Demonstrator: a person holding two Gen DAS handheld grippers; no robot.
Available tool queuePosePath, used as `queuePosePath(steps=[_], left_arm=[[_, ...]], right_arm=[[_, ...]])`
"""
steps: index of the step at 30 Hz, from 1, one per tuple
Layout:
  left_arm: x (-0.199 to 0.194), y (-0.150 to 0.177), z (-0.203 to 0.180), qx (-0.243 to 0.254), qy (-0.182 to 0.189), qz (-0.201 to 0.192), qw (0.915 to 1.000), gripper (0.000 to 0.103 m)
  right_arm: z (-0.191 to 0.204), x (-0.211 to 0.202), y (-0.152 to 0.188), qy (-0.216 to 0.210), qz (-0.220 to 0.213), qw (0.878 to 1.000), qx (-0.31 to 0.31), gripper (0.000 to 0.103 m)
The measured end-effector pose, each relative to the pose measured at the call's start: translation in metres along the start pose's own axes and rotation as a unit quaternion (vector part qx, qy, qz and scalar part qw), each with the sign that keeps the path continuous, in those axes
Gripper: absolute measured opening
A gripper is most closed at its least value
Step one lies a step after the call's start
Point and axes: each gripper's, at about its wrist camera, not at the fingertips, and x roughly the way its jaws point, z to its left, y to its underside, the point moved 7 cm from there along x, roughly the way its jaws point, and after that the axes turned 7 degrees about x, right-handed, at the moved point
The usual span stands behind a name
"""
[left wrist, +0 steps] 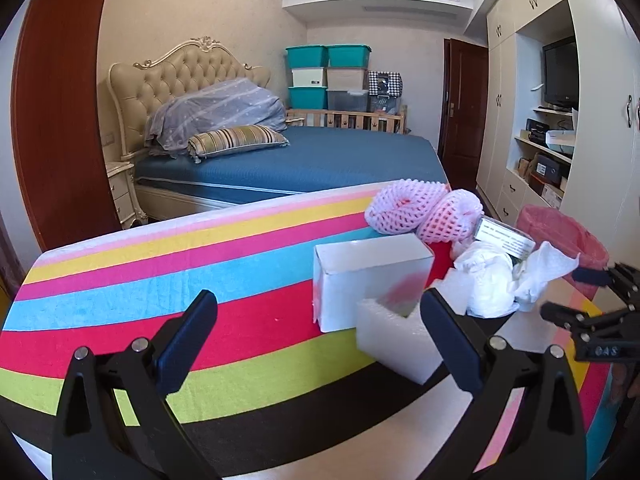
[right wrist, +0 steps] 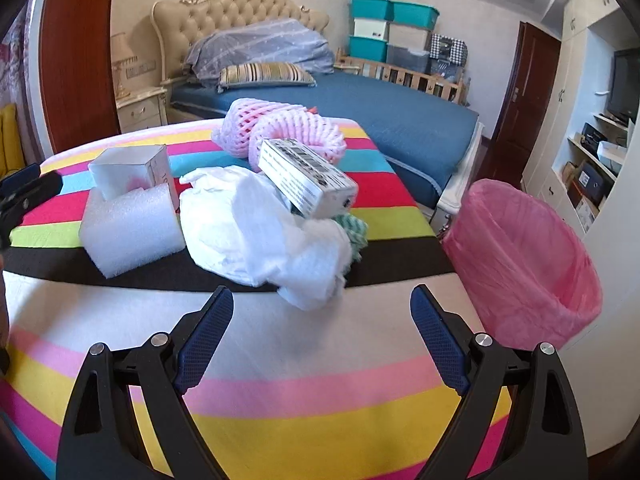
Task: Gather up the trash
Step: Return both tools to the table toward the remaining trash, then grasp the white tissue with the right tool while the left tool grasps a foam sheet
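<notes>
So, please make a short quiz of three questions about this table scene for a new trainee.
1. True or false: the right gripper is holding the crumpled paper.
2. What lies on top of the paper?
A. foam block
B. barcode box
C. striped pillow
3. Fill the gap: the bin beside the table has a ____ liner.

Key:
1. False. Both grippers are open and empty; the left gripper points at the foam block and the open white box.
2. B
3. pink
</notes>
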Motion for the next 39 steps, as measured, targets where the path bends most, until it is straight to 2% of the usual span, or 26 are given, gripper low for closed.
queuePosePath(steps=[4, 7, 8, 11, 15, 21, 31, 37, 39], left_arm=[[0.004, 0.002, -0.01, 0.011, 0.005, 0.007, 0.9999, 0.098], [0.007, 0.003, -0.017, 0.022, 0.006, 0.011, 0.9997, 0.098], [0.007, 0.004, -0.019, 0.025, 0.006, 0.013, 0.9996, 0.098], [0.01, 0.006, -0.024, 0.034, 0.006, 0.019, 0.9992, 0.098], [0.012, 0.007, -0.025, 0.028, 0.013, 0.022, 0.9993, 0.098], [0.017, 0.011, -0.024, 0.009, 0.031, 0.032, 0.999, 0.098], [0.02, 0.013, -0.024, -0.005, 0.052, 0.038, 0.9979, 0.098], [0.014, 0.01, -0.049, 0.02, 0.107, 0.029, 0.9937, 0.098], [0.015, 0.01, -0.057, 0.035, 0.11, 0.032, 0.9928, 0.098]], right_arm=[[0.005, 0.012, -0.012, 0.014, 0.011, 1.0, -0.011, 0.085], [0.008, 0.023, -0.017, 0.01, 0.018, 1.0, -0.014, 0.084], [0.007, 0.025, -0.018, 0.01, 0.018, 1.0, -0.017, 0.081], [0.01, 0.031, -0.015, -0.02, 0.024, 0.999, -0.018, 0.053], [0.008, 0.021, -0.009, -0.041, 0.011, 0.999, -0.001, 0.043], [0.006, -0.011, 0.002, -0.063, -0.011, 0.998, 0.001, 0.042], [-0.011, -0.026, 0.024, -0.04, -0.032, 0.998, 0.024, 0.041], [-0.021, -0.021, 0.027, -0.046, -0.029, 0.997, 0.052, 0.041], [-0.023, -0.019, 0.027, -0.048, -0.027, 0.997, 0.058, 0.041]])
